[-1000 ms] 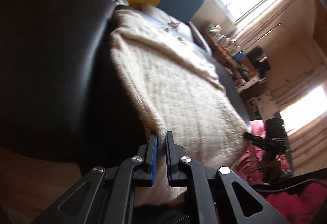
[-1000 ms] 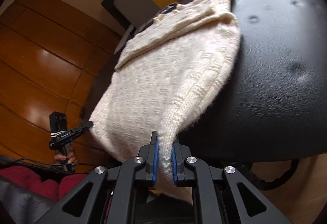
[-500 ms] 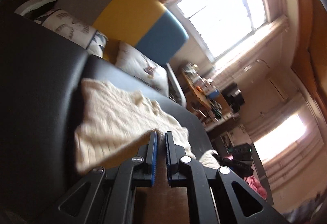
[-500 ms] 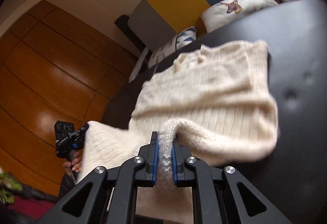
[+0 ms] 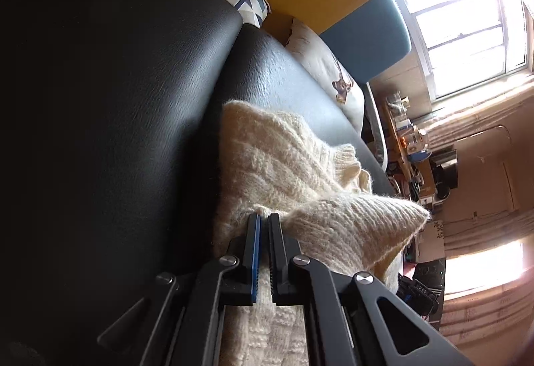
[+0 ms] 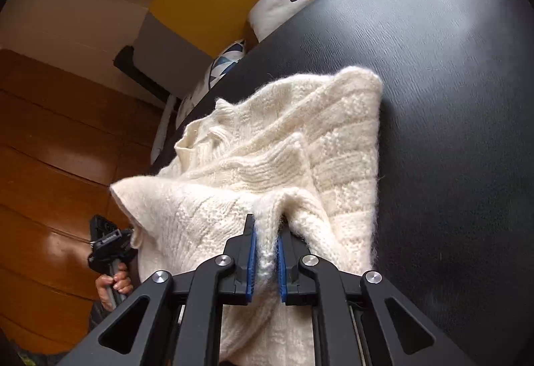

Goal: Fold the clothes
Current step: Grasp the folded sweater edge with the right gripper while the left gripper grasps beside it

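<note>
Here, cream sweater (image 6: 283, 165) on black leather cushion (image 6: 434, 65), wooden floor (image 6: 50, 149).

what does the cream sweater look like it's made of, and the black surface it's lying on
Sweater: a chunky knit, probably wool or a wool-like yarn; ribbed stitch rows and a fuzzy halo of loose fibres show along its edges. Black surface: likely leather or faux leather upholstery, semi-matte, with a fine pebbled grain and soft sheen where light hits it.

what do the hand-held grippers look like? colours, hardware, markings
Both match. The left hand-held gripper and right hand-held gripper have matte black linkage arms with triangular cutouts, round silver pivot screws and blue ridged pads on the fingers' inner faces. No cables or markings visible on either.
</note>
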{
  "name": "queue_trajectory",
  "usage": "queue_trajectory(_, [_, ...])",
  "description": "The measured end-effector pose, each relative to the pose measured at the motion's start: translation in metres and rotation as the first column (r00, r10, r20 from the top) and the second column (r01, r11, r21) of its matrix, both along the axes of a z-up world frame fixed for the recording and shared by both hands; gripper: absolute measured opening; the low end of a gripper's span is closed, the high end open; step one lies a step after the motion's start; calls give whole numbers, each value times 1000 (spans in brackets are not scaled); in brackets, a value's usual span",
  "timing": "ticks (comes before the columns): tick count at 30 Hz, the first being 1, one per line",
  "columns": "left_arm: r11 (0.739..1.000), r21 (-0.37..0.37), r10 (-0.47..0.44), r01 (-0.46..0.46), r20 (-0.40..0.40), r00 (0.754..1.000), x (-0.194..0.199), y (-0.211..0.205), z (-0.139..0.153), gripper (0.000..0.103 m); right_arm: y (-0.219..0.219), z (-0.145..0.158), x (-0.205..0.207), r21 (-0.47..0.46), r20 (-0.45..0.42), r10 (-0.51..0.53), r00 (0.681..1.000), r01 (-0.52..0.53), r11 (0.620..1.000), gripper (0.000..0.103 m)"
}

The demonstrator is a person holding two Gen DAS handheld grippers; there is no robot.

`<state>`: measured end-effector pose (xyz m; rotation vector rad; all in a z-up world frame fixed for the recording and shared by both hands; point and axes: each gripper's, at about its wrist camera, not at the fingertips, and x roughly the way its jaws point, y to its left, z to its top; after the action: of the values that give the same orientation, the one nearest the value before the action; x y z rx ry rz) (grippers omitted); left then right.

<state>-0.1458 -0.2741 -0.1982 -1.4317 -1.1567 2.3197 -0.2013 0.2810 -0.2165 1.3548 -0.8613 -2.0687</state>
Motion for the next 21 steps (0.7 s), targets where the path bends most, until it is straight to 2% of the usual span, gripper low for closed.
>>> queue_trajectory(5, [998,59,6,-8,37,999,41,7,0,4,8,1,37,-13,24,8,1000,-8,1000,10])
queue_trajectory(7, [992,123,15,-21,55,998,55,5,2,5,11,3,49,-77,53,20,998,-16,997,22])
queue_trajectory(8, [987,154,28,-36,52,998,60,3,5,5,14,5,55,-113,69,20,997,-12,994,36])
queue_trajectory(9, [982,183,37,-45,48,998,65,2,8,5,15,9,61,-137,65,18,998,-9,990,55])
queue_trajectory(10, [978,206,35,-42,37,999,69,3,12,5,14,14,67,-159,49,30,998,-22,987,64])
queue_trajectory(11, [973,230,28,-33,26,999,71,6,14,6,11,17,73,-187,38,53,998,-45,981,80])
queue_trajectory(12, [969,247,23,-26,15,1000,72,9,15,8,6,19,77,-217,34,76,997,-67,974,85])
queue_trajectory(14, [959,282,14,-13,-4,1000,74,16,16,12,-5,21,82,-257,29,113,993,-102,961,86])
queue_trajectory(17, [951,311,-3,3,-1,1000,62,28,11,13,-19,20,84,-261,23,138,990,-128,957,92])
queue_trajectory(19, [949,316,9,-4,-14,1000,49,31,13,13,-27,18,76,-251,30,135,990,-123,960,92])
queue_trajectory(21, [953,303,41,-27,-39,998,36,31,19,14,-27,26,59,-296,-6,78,997,-76,952,92])
